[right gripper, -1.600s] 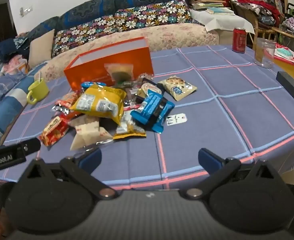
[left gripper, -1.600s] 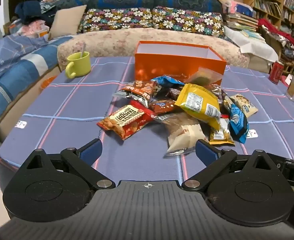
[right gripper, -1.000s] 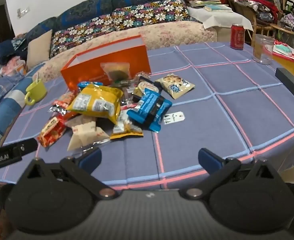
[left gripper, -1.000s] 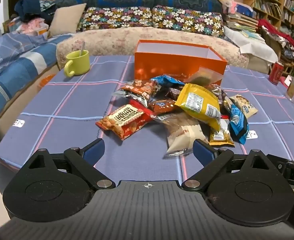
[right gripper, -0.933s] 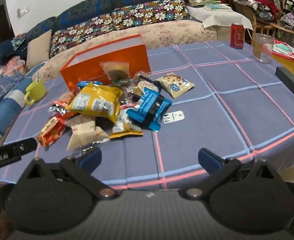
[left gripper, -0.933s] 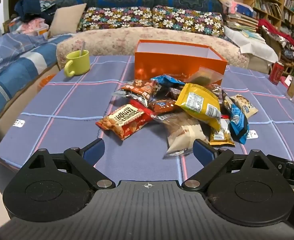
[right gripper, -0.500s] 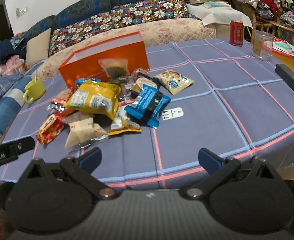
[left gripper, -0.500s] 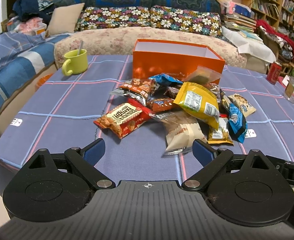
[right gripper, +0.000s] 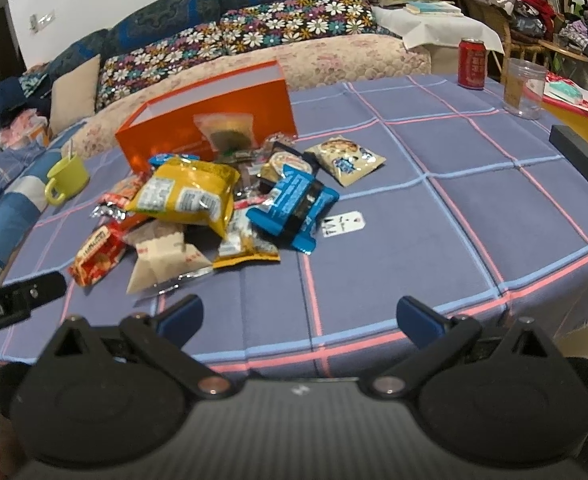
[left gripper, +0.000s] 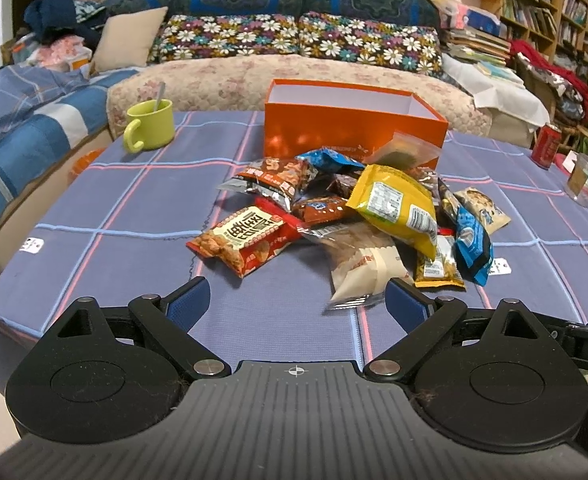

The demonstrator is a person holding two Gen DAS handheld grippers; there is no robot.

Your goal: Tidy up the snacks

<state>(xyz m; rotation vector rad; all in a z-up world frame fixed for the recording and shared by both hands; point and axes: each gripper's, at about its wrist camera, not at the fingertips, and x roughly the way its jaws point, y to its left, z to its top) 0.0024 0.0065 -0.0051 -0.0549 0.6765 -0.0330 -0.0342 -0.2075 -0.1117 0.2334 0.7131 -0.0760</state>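
Snacks (left gripper: 358, 216) lie heaped in the middle of the table (left gripper: 113, 208), on its blue checked cloth, and the far edge of the heap touches the near wall of an open orange box (left gripper: 350, 132). On top sits a yellow bag (left gripper: 394, 204); at the near left of the pile a red packet (left gripper: 245, 240) lies flat on the cloth, and a pale cream pouch (left gripper: 358, 264) sticks out toward the near edge. A blue wrapper (right gripper: 294, 204) leans on the right side of the heap, with a cookie packet (right gripper: 344, 160) just beyond it toward the far right. A clear bag (right gripper: 225, 130) with something dark inside rests against the box front.

Both tools hang over the near edge of the table, angled down at the pile. The left gripper (left gripper: 296, 300) has its blue pads spread wide with only cloth showing between them; the cream pouch's tail ends close to its right pad. The right gripper (right gripper: 300, 316) is likewise spread apart and holds nothing.

Farther out, a green mug (left gripper: 149, 126) with a spoon in it stands at the far left of the table, well apart from the snacks. A red can (right gripper: 472, 64) and a clear plastic cup (right gripper: 524, 88) stand at the far right, and a dark block (right gripper: 582, 164) lies near the right edge. Behind the table runs a sofa (left gripper: 294, 40) with flowered cushions.
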